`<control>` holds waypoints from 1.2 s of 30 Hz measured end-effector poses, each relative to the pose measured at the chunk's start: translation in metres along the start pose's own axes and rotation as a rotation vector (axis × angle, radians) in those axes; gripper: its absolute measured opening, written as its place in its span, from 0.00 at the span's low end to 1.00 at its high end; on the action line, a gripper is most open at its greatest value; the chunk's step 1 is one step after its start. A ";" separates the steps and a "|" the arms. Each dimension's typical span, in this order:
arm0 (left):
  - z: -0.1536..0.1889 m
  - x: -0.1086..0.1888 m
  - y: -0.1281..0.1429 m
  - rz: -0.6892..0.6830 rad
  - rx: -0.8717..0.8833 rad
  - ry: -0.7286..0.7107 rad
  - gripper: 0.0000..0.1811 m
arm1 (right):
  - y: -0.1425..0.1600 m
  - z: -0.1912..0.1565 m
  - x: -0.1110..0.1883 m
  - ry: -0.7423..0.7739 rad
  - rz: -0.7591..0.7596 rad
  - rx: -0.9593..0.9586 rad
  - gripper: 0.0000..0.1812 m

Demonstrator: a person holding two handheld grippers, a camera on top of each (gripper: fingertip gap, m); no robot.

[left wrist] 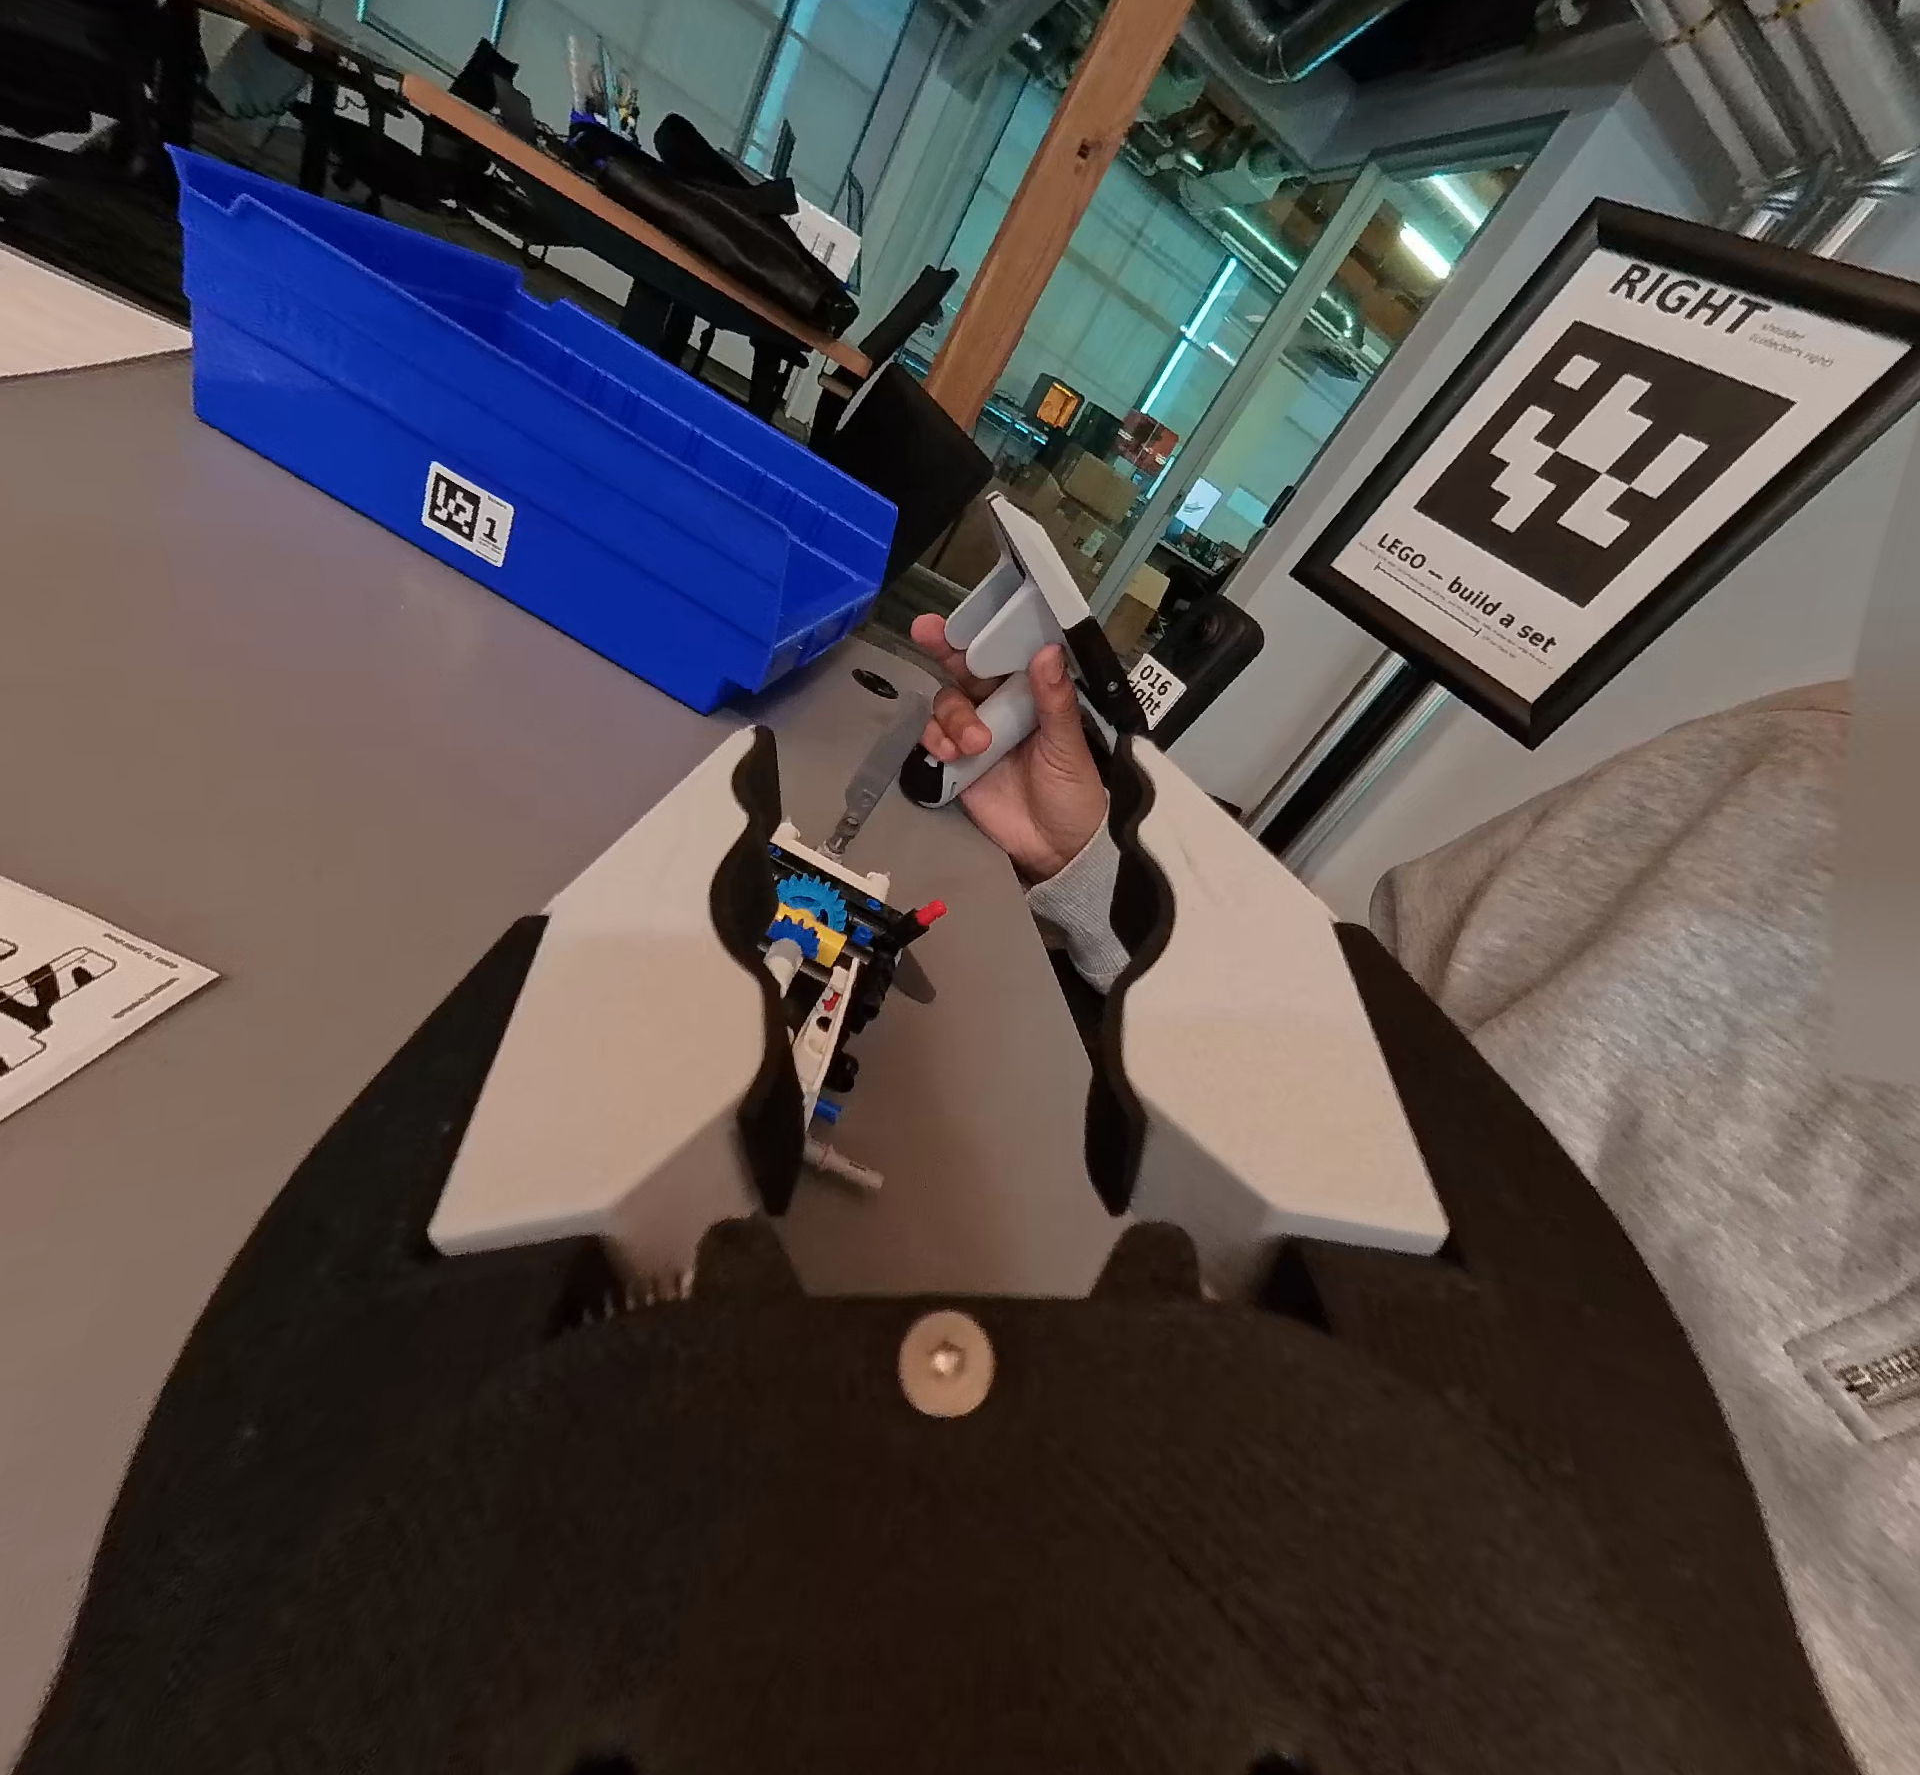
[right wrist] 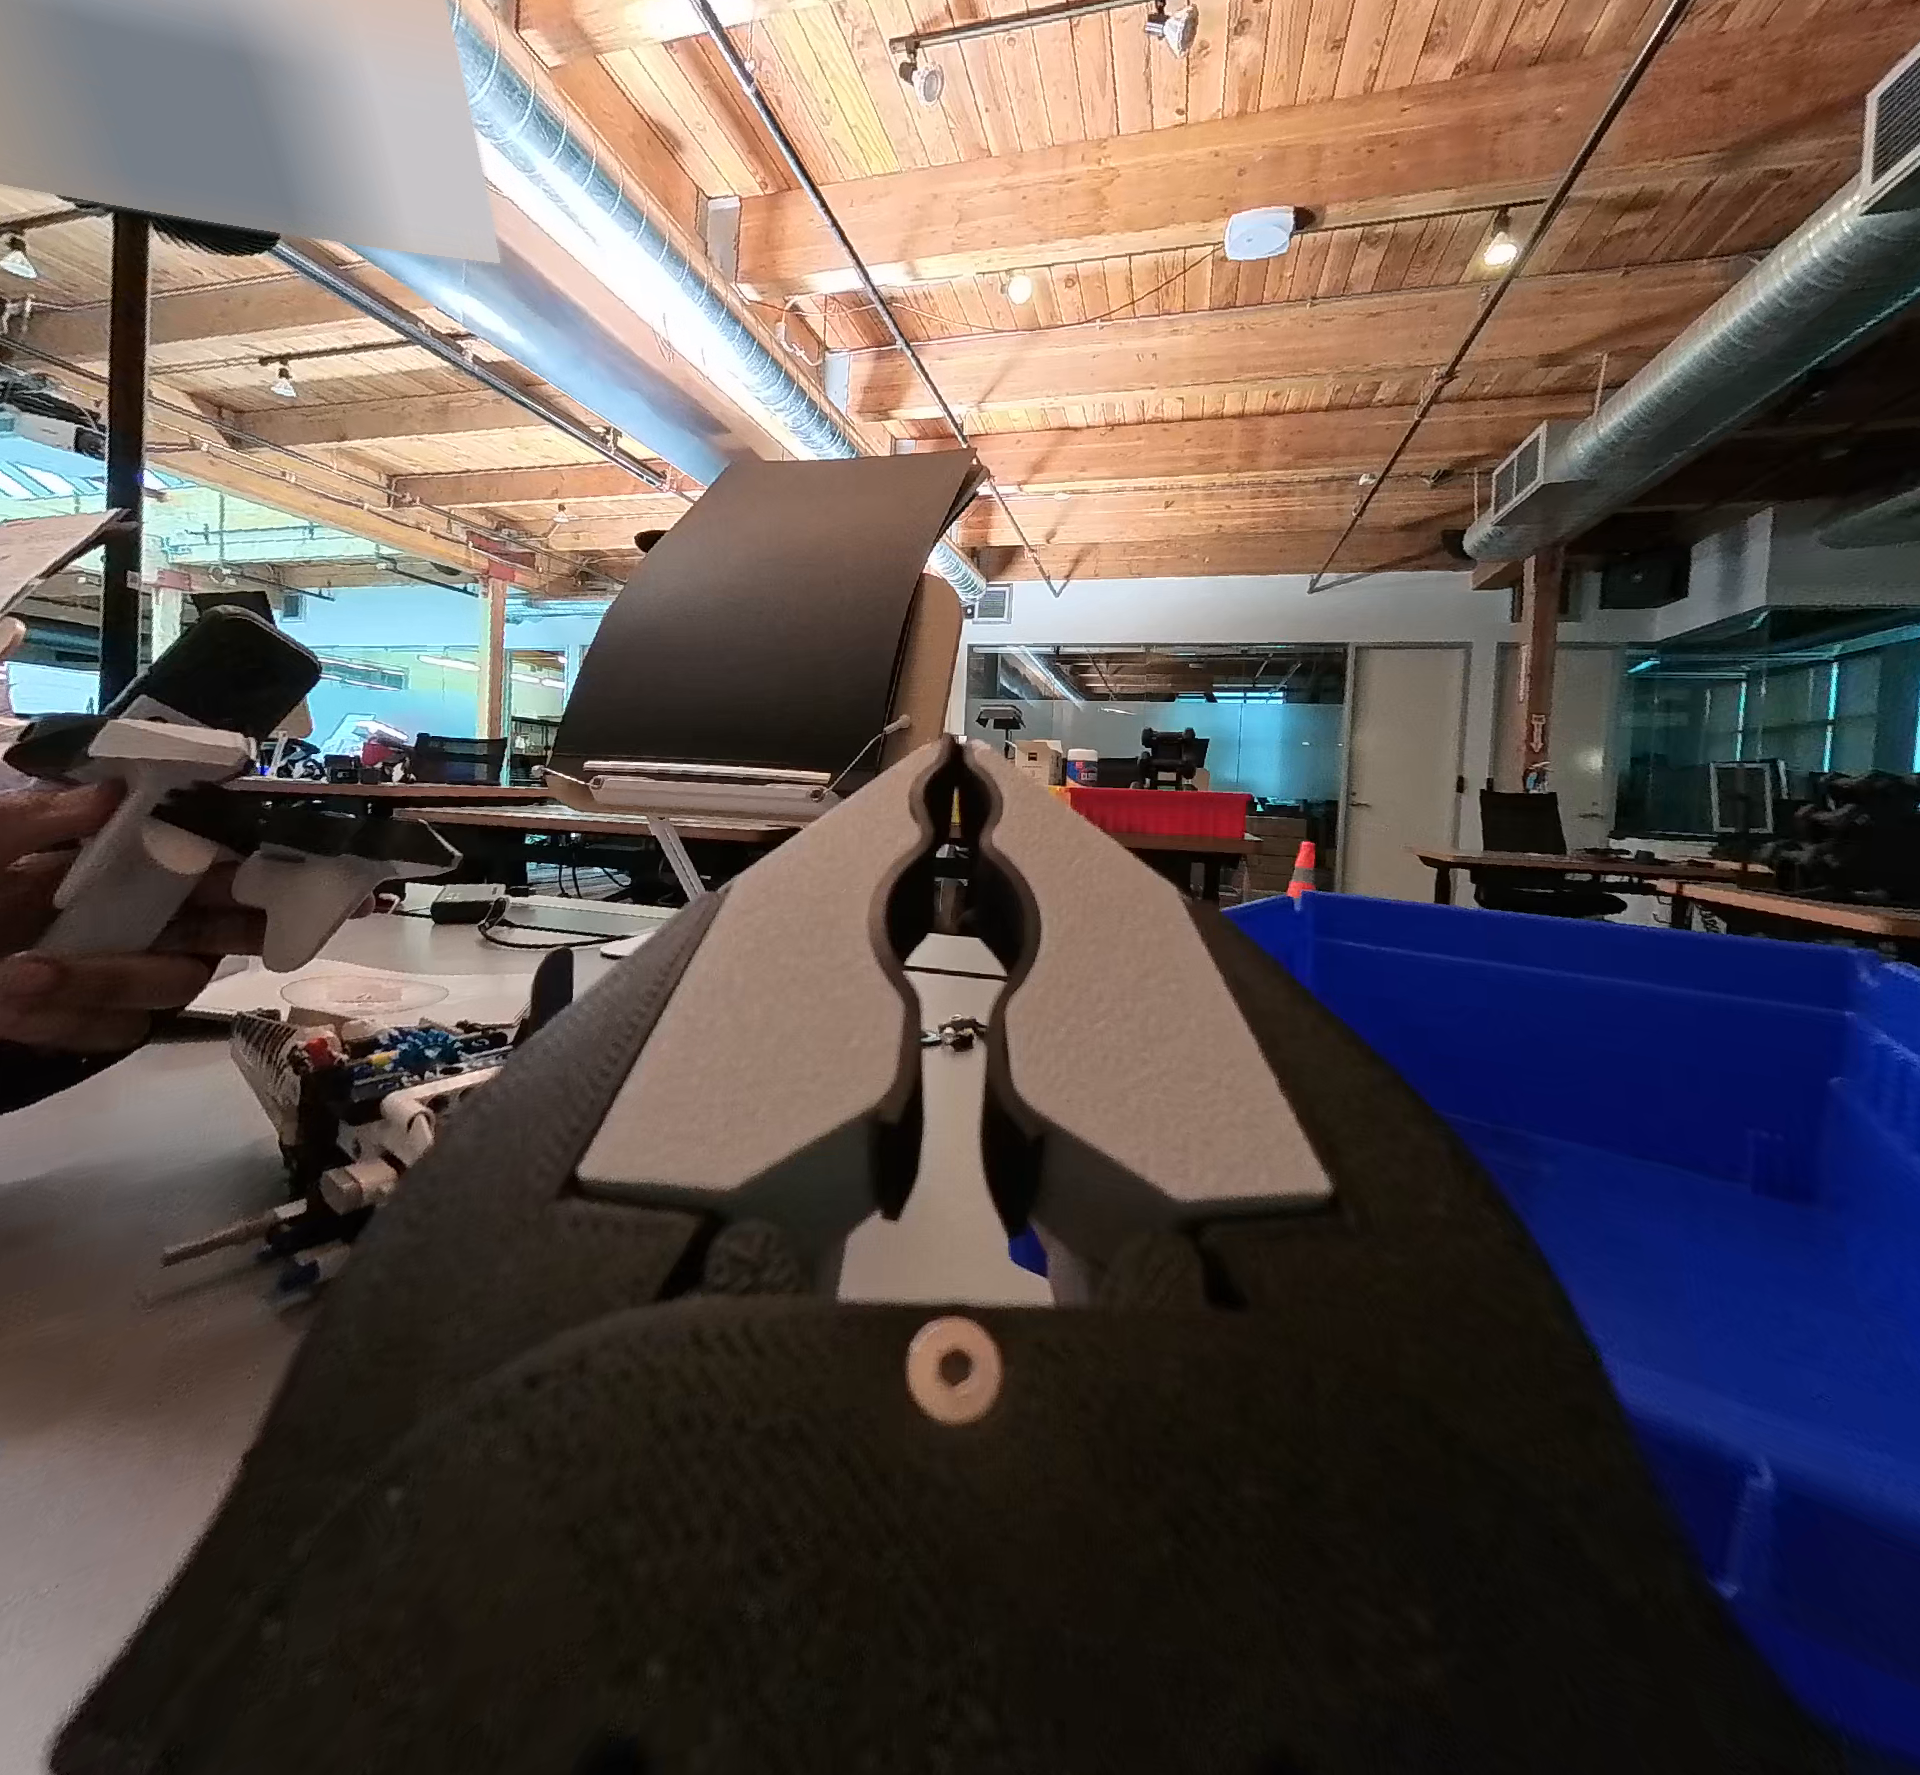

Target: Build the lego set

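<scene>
The lego build [left wrist: 831, 956], white and black with a blue gear and a yellow part, lies on the grey table [left wrist: 312, 790]. A red-tipped pin [left wrist: 928, 915] and a long grey piece [left wrist: 868, 790] stick out of it. My left gripper [left wrist: 940, 759] is open above it, the build close to its left finger and partly hidden by it. My right gripper [right wrist: 961, 749] has its tips together, with nothing seen between them. It points level over the table, away from the build [right wrist: 364, 1081], which lies to its lower left. The left gripper [right wrist: 223, 878] shows there in a hand.
A blue bin [left wrist: 520, 437] stands at the table's far side, and close on the right in the right wrist view [right wrist: 1662, 1206]. A small loose piece [right wrist: 951, 1032] lies ahead. A framed marker sign [left wrist: 1621, 478], a marker sheet [left wrist: 62, 987] and a grey sleeve [left wrist: 1662, 1102] are nearby. My right fingertips sit around 20 centimetres from my left ones.
</scene>
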State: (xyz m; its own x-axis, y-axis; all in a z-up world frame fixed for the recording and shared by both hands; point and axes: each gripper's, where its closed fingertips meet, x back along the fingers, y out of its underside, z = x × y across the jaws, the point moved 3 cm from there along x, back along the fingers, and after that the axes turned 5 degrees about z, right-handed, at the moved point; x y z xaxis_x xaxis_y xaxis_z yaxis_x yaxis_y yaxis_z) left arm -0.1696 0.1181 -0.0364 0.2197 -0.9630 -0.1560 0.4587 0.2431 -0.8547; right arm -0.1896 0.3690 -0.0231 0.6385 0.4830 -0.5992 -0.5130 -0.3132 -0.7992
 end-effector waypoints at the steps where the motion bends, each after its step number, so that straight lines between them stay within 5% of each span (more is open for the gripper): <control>1: 0.000 0.000 0.000 0.000 0.000 0.000 0.35 | 0.000 0.000 0.000 -0.001 0.000 0.002 0.00; 10: -0.001 0.004 -0.005 0.013 -0.026 -0.012 0.36 | 0.000 -0.001 0.000 -0.005 0.001 0.005 0.00; 15: -0.011 0.033 -0.033 0.153 -0.020 -0.055 0.36 | -0.001 -0.001 0.000 -0.004 0.005 0.001 0.00; 20: -0.020 0.034 -0.021 -0.039 -0.249 -0.203 0.42 | -0.002 0.000 0.000 -0.004 0.008 -0.003 0.00; 24: -0.017 0.032 -0.015 -0.089 -0.219 -0.144 0.46 | -0.002 0.000 0.001 -0.003 0.013 -0.009 0.00; 30: -0.021 0.056 -0.024 -0.124 -0.277 -0.227 0.46 | -0.004 0.001 0.002 -0.003 0.020 -0.021 0.00; 36: -0.030 0.085 -0.005 -0.252 -0.300 -0.288 0.41 | -0.004 0.002 0.002 -0.001 0.025 -0.028 0.00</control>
State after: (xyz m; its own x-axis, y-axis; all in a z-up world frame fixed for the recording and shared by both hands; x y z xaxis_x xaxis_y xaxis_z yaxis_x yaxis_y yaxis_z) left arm -0.1787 0.0315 -0.0601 0.3825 -0.9060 0.1812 0.2693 -0.0782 -0.9599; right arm -0.1872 0.3728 -0.0209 0.6250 0.4756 -0.6190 -0.5125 -0.3482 -0.7850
